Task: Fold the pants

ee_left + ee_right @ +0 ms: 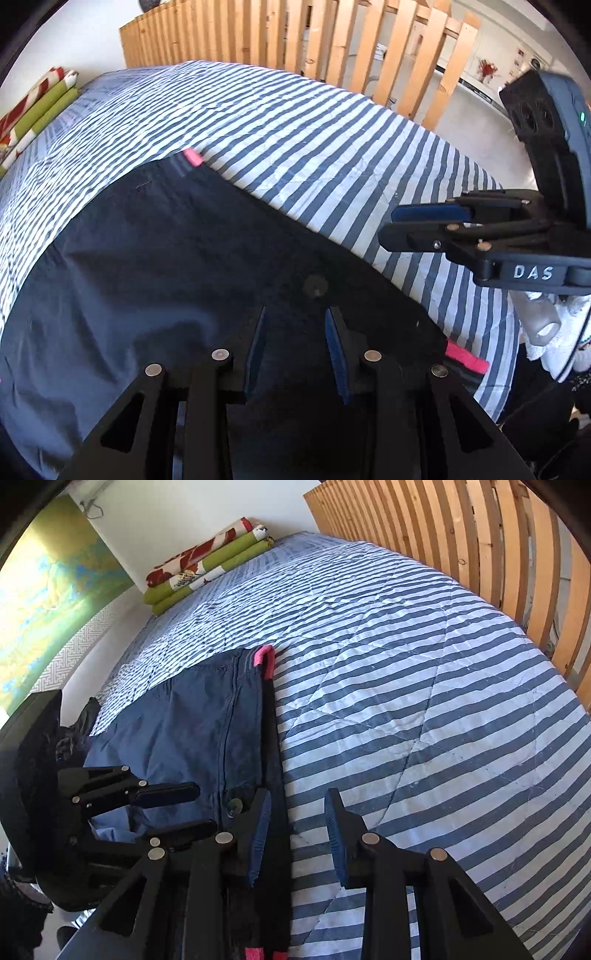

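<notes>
A: Where are the pants [192, 731] lying?

B: Flat on the bed [424, 709], on a blue-and-white striped quilt. In the right wrist view they fill the lower left, their long axis running from about 6 o'clock up to 12, ending at a pink tab [265, 661] at the far corner.

A: And the claws?

B: The left claw [295, 332] hovers straight over the dark cloth, fingers partly apart with nothing between them. The right claw [295, 812] is also partly open and empty. It straddles the garment's right edge, the left finger over the dark trim band [273, 738] and the right finger over bare quilt.

A: Which hand is nearer for the next grab?

B: I'd judge both are close. The left has fabric directly under it, near a small round button [316, 286] at its 12 o'clock. The right has the edge just at its 9 o'clock, so it is better placed to pinch a border.

A: What is the material like?

B: Thin, matte navy weave with soft creases and stitched seams, likely to drape limply when lifted. The pink trim [467, 356] looks fuzzier. A wooden slat railing [480, 554] stands beyond the bed, with folded green-and-red linens [207, 568] at the far end.
</notes>
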A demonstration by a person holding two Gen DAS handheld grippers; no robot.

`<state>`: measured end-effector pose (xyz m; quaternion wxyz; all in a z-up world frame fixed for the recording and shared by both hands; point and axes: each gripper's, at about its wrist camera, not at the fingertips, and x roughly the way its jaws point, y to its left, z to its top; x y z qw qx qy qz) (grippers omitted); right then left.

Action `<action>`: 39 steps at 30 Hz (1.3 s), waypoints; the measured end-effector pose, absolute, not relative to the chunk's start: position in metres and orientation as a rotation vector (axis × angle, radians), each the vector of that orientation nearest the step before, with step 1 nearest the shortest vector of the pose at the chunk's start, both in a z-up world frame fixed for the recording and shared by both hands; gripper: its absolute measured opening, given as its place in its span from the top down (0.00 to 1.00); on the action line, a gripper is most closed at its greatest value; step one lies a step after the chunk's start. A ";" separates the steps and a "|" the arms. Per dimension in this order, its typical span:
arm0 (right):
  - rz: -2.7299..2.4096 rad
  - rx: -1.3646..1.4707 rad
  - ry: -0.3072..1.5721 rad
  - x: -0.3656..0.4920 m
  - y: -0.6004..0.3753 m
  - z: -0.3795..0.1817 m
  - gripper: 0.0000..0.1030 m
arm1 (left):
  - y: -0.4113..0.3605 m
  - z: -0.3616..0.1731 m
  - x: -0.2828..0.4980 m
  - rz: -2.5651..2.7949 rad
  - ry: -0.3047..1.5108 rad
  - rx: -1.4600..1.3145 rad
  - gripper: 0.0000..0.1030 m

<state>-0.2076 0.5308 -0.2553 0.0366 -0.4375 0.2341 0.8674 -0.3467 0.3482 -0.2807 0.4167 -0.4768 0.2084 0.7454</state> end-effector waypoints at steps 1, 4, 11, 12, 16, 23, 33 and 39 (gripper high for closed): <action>2.678 -1.353 0.689 -0.207 0.526 -0.256 0.73 | 0.339 -0.280 -0.346 1.879 0.501 -1.204 0.66; 2.711 -1.405 0.584 -0.209 0.508 -0.260 0.73 | 0.310 -0.281 -0.340 1.912 0.444 -1.224 0.66; 2.737 -1.426 0.381 -0.230 0.466 -0.259 0.73 | 0.245 -0.275 -0.329 1.989 0.425 -1.190 0.54; 2.720 -1.437 0.360 -0.234 0.462 -0.260 0.73 | 0.237 -0.273 -0.329 1.997 0.422 -1.182 0.54; 2.681 -1.501 0.264 -0.250 0.445 -0.271 0.73 | 0.202 -0.265 -0.330 2.032 0.399 -1.144 0.53; 2.610 -1.526 0.165 -0.263 0.434 -0.282 0.73 | 0.122 -0.277 -0.333 2.079 0.282 -1.210 0.51; 2.560 -1.545 0.008 -0.268 0.418 -0.282 0.72 | 0.031 -0.286 -0.329 2.142 0.006 -1.181 0.50; 2.577 -1.529 0.198 -0.262 0.432 -0.281 0.86 | 0.024 -0.288 -0.338 2.119 -0.012 -1.190 0.50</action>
